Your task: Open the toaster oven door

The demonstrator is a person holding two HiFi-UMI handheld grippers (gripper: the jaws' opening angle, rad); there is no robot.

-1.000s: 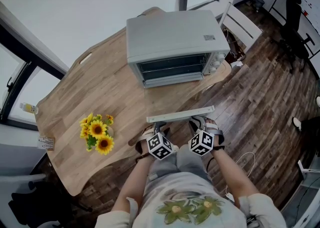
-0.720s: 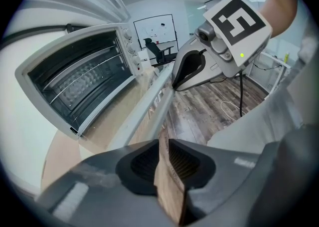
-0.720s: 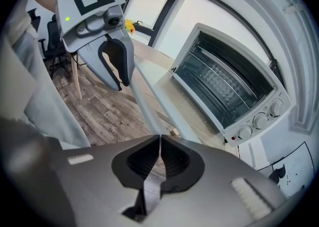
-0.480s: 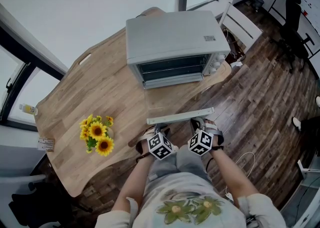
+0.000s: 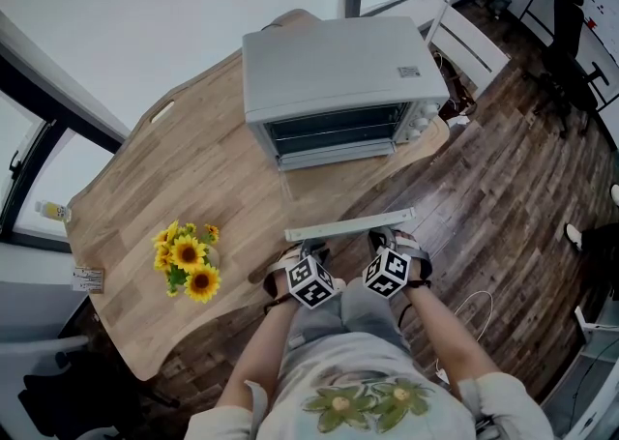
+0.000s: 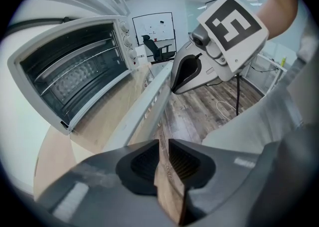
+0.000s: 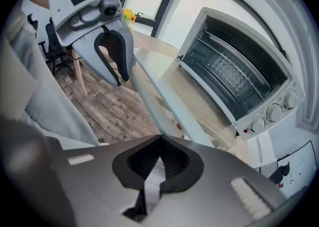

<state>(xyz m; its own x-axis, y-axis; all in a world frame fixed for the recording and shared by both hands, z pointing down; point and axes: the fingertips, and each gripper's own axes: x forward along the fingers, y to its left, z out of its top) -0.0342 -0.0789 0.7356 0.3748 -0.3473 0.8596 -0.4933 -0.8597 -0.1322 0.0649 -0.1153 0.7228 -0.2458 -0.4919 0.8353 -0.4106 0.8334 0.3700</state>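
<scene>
Head view, left to right. Sunflowers (image 5: 189, 259) lie on the wooden table (image 5: 193, 158), at about 9 o'clock from my left gripper (image 5: 306, 256). In the left gripper view its fingers (image 6: 144, 163) are almost together, with only a thin slit between them. Wood grain shows through the slit, and I can make out nothing gripped. The door handle (image 5: 350, 223), a pale bar, sits just beyond the tips at 12 o'clock and runs crosswise in front of both grippers. The toaster oven door (image 5: 329, 194) is open. It lies down flat toward me from the foot of the toaster oven (image 5: 338, 71), and the table shows through its glass. The oven stands on the table at 12 o'clock from the grippers, with its cavity exposed and the wire rack (image 7: 229, 74) visible inside. Right gripper (image 5: 384, 241) is beside the left one, at its 3 o'clock and also just short of the handle. In the right gripper view its fingers (image 7: 177, 163) meet at the tips and clamp nothing, and the handle runs away from the tips toward 11 o'clock. The control knobs (image 5: 423, 119) are at the oven's right end, and a white chair (image 5: 469, 42) stands on the dark plank floor (image 5: 503, 196) at about 2 o'clock.
</scene>
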